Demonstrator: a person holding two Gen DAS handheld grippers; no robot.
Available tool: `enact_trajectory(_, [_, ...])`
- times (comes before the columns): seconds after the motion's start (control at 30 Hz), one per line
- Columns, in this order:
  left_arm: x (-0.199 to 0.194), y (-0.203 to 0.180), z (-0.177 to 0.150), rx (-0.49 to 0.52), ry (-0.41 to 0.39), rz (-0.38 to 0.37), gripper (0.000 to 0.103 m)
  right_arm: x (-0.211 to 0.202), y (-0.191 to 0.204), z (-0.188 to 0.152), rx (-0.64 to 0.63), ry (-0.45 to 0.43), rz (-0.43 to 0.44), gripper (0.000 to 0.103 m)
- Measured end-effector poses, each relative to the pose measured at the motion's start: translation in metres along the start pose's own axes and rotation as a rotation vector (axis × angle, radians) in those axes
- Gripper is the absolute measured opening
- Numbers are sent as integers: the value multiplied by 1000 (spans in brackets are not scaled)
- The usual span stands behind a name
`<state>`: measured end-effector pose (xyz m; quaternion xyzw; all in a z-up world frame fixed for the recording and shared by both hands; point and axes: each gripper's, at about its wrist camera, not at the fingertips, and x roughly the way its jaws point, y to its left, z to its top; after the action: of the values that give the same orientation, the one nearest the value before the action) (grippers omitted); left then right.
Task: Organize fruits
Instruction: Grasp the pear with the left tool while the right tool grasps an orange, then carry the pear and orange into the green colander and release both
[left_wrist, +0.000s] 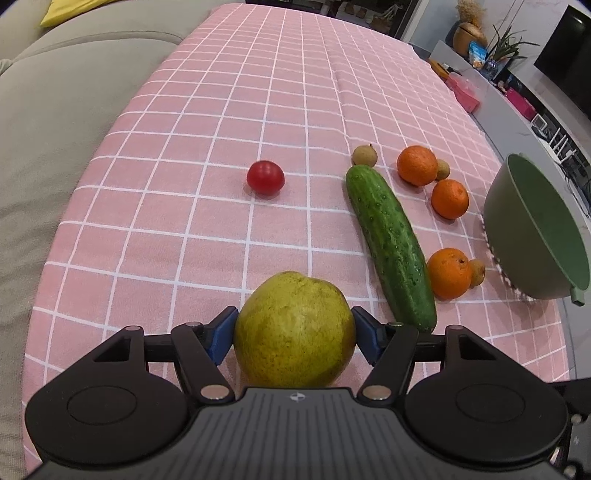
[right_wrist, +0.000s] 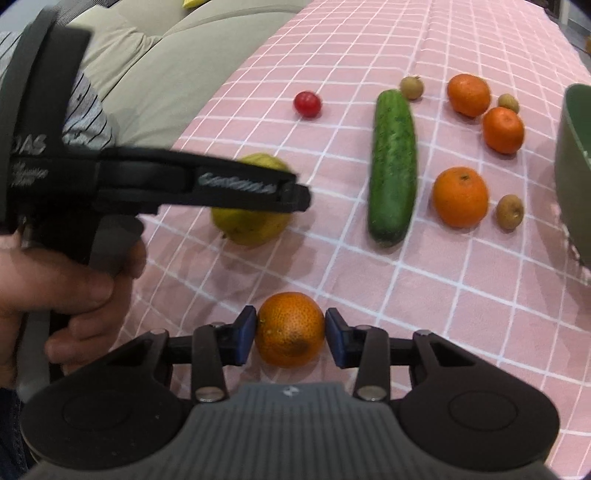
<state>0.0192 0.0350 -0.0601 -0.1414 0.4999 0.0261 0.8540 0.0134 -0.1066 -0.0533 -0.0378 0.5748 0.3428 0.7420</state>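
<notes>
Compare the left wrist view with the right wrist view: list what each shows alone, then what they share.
Only the left wrist view: the left gripper from behind, blue pads against both sides of the yellow-green pear, and shelves with a plant.

Only the right wrist view: the right gripper closed on a fourth orange, and the person's hand on the left gripper's handle.

Both: pink checked tablecloth, tomato, cucumber, three loose oranges, small brown fruits, green bowl.
</notes>
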Motion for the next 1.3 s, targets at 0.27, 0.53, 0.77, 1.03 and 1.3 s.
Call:
enact_trajectory(0.27, [-27,4,3,-4,-65,14,76,-27,-24,16,61,-84,-28,37])
enact_trajectory(0.53, [-59,-4,5,9,-116,42,76,-88,-60,41,152,-253,-31,37])
enact_trajectory(0.77, [-68,-65,18,74,-125,-10,76,-131,-111,52,269,-346,-45,37])
enact_trajectory(1.03, [-53,-155,46,282,-153,-69,76,-168,-181,41,418,-412,-117,37])
enact_trajectory(1.3, [-17,-223,62,434,-108,-121,76,-167,-225,33,478,-381,-165,37])
